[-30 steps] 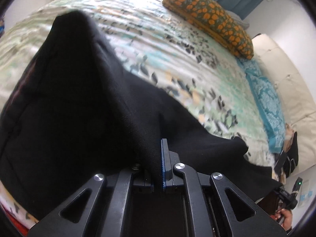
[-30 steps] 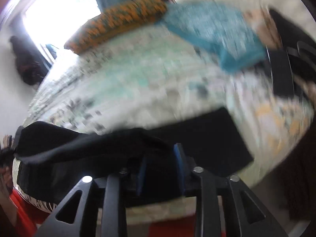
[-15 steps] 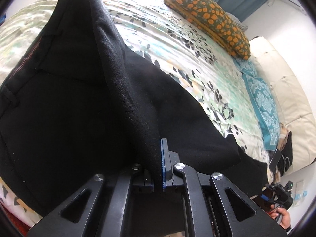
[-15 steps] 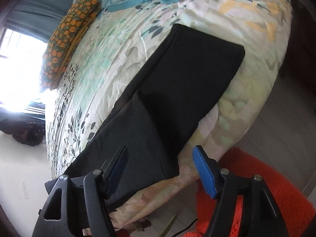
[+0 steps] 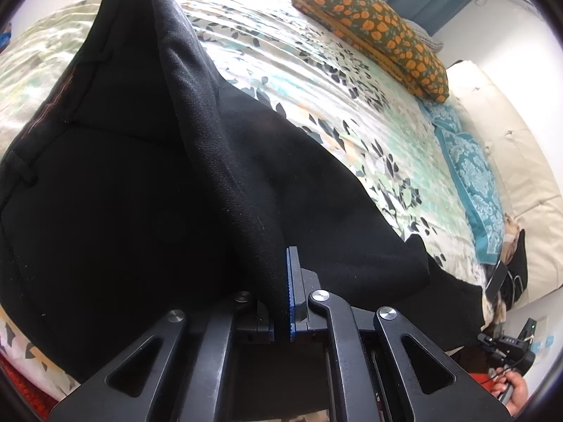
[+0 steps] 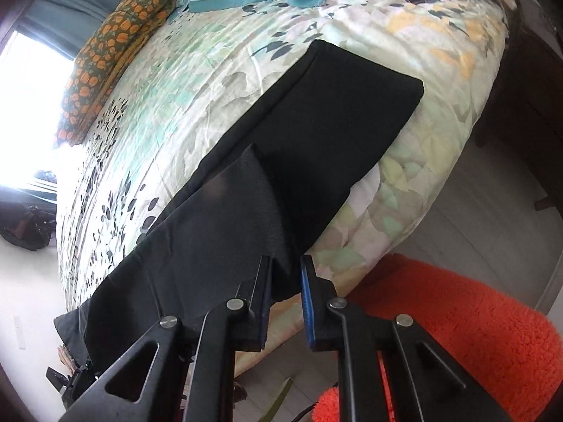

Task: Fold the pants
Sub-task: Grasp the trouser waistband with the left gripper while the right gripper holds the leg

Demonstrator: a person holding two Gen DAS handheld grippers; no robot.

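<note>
Black pants (image 5: 123,193) lie along the near edge of a bed with a floral cover (image 5: 316,81). My left gripper (image 5: 281,295) is shut on a fold of the pants and holds it raised as a ridge above the bed. In the right wrist view the pants (image 6: 316,123) lie with a folded end at the right and a flap on top. My right gripper (image 6: 285,281) has its jaws narrowly apart around the pants' near edge; the cloth sits between the pads.
An orange-patterned pillow (image 5: 373,28) and a teal pillow (image 5: 471,183) lie at the head of the bed. An orange shaggy rug (image 6: 457,334) covers the floor by the bed. Dark items (image 5: 510,274) lie near the cream headboard.
My right gripper, wide open half a second ago, has narrowed its jaws around the pants' near edge. My left gripper keeps its hold; the raised fold barely moved.
</note>
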